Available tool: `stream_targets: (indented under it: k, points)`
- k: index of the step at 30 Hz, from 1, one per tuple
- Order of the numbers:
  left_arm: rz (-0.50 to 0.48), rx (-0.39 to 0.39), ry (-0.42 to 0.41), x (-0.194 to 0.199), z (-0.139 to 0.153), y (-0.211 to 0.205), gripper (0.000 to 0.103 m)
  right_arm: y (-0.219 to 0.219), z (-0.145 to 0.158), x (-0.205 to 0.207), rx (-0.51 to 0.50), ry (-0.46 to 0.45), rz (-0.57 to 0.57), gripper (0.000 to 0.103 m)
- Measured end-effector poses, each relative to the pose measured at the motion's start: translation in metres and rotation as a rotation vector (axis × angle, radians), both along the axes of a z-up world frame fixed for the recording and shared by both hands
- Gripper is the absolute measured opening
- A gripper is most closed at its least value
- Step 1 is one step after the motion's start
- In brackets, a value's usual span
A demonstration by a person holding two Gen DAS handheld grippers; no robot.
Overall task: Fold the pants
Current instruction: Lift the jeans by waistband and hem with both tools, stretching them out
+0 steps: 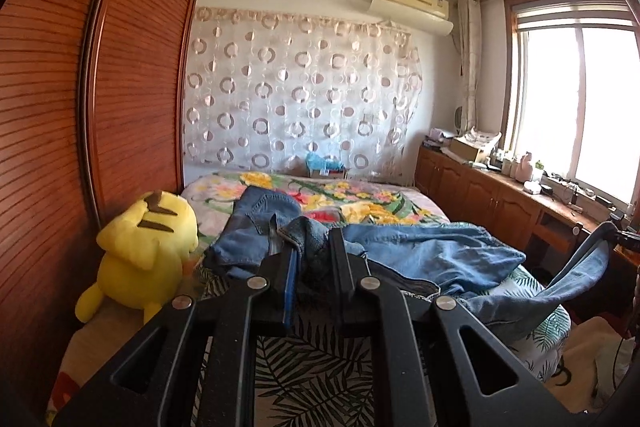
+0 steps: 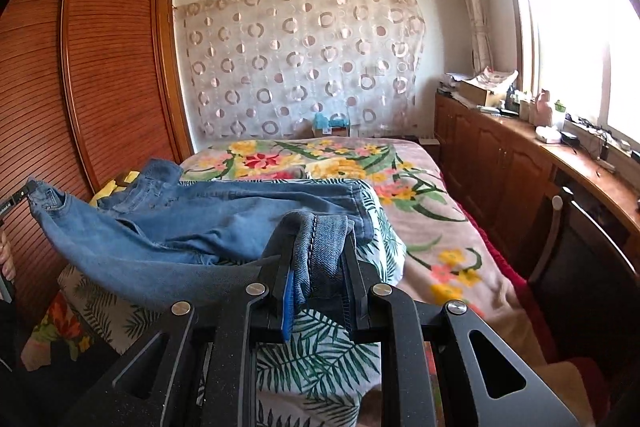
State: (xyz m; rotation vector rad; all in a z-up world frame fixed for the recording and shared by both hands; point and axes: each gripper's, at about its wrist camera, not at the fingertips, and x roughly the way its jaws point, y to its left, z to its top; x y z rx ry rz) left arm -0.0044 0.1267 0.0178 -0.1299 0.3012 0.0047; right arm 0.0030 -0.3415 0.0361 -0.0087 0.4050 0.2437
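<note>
Left wrist view: denim is pinched tight by the left gripper; same deal for the right gripper, clamped on a hem; the jeans are draped across the bed's near end, lifted at both corners; a yellow plush is parked by the left edge, wardrobe side.

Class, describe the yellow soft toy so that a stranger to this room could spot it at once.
Start at the tall brown slatted wardrobe. At its foot, on the near edge of the bed beside the jeans, sits the soft toy. It alone is plain bright yellow and plump.
</note>
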Motion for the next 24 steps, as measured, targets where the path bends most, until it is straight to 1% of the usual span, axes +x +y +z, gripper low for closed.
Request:
stream_targets:
  k: [4, 9, 13, 17, 18, 24]
  points:
    - [-0.001, 0.010, 0.029, 0.017, -0.011, -0.002, 0.015, 0.005, -0.006, 0.017, -0.021, 0.005, -0.006, 0.019]
    - [0.001, 0.029, 0.045, 0.037, -0.017, -0.006, 0.015, 0.012, -0.012, 0.047, -0.031, 0.027, -0.020, 0.019]
    - [0.002, 0.038, 0.056, 0.050, -0.019, -0.006, 0.015, 0.021, -0.016, 0.063, -0.064, 0.035, -0.030, 0.019]
    - [0.003, 0.034, 0.064, 0.069, -0.017, -0.004, 0.015, 0.022, -0.010, 0.076, -0.056, 0.042, -0.039, 0.019]
    - [0.002, 0.036, 0.063, 0.067, -0.017, -0.004, 0.015, 0.024, -0.005, 0.077, -0.056, 0.038, -0.042, 0.019]
    - [0.002, 0.061, 0.057, 0.105, -0.013, -0.006, 0.015, 0.029, 0.007, 0.102, -0.075, 0.002, -0.052, 0.019]
